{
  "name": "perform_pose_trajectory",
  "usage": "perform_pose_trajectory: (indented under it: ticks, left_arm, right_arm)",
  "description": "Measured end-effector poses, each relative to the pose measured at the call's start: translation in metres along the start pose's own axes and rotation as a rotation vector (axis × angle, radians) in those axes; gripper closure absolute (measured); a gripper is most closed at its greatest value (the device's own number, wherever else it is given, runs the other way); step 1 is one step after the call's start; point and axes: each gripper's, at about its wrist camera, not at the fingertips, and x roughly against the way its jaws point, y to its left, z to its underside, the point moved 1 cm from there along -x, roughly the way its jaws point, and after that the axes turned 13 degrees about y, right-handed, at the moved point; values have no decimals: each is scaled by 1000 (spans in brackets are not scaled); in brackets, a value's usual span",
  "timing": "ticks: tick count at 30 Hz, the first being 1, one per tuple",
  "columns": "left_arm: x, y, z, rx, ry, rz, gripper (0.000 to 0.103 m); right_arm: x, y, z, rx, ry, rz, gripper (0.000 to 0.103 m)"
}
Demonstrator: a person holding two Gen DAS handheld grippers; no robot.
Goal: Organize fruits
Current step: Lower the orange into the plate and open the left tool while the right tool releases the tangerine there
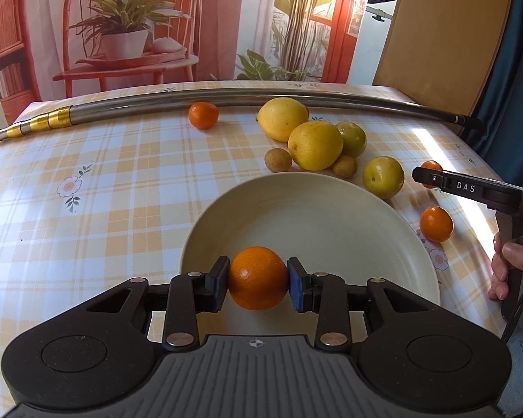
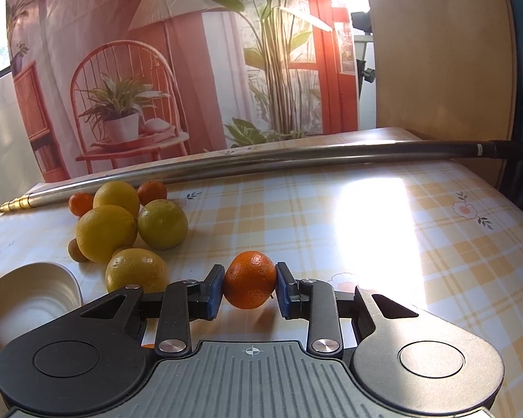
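Clamping a small orange (image 1: 258, 277) between its blue pads, the left gripper (image 1: 258, 280) holds the fruit just over the near part of a cream plate (image 1: 331, 216). The right gripper (image 2: 249, 284) is likewise clenched on a smaller orange (image 2: 249, 279), raised a little above the desk (image 2: 366, 244) to the right of the plate, whose rim shows at that view's left edge.

Both fruits look light and firm, with a dimpled skin that should give the pads decent purchase, though a round shape can roll out if pinched off-centre. Each is taken across its widest part, which seems the sensible place. A hard squeeze would likely bruise or split the peel, so a gentle hold is my guess at what suits them.

Beyond the plate lie the fruits not yet sorted: two large lemons (image 1: 315, 144), two greenish-yellow round fruits (image 1: 383, 176), two small brown ones (image 1: 278, 160), and more oranges, one by itself near a long metal pole (image 1: 226, 102) and another (image 1: 436, 223) close to the person's hand (image 1: 509, 264).

A checked yellow cloth with flower prints covers the desk; it looks smooth and glossy, so round fruit may wander. Strong sunlight falls across its right side. Behind stands a printed backdrop (image 1: 129, 24) of a chair and potted plants, with a wooden panel (image 1: 446, 31) at the right.
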Motion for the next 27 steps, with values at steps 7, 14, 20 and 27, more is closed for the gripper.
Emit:
perform_pose_trajectory:
  ticks: [7, 14, 20, 27]
  left_arm:
    - [7, 1, 10, -1, 4, 2, 66]
    - [9, 1, 16, 6, 11, 9, 66]
    - [7, -1, 21, 1, 21, 3, 66]
    - [6, -2, 26, 1, 28, 3, 66]
  right_arm:
    - [16, 5, 3, -36, 7, 33, 75]
    - [52, 44, 0, 49, -28, -69, 75]
    - [58, 88, 14, 166, 36, -152, 75]
    - [56, 120, 39, 259, 106, -196, 75]
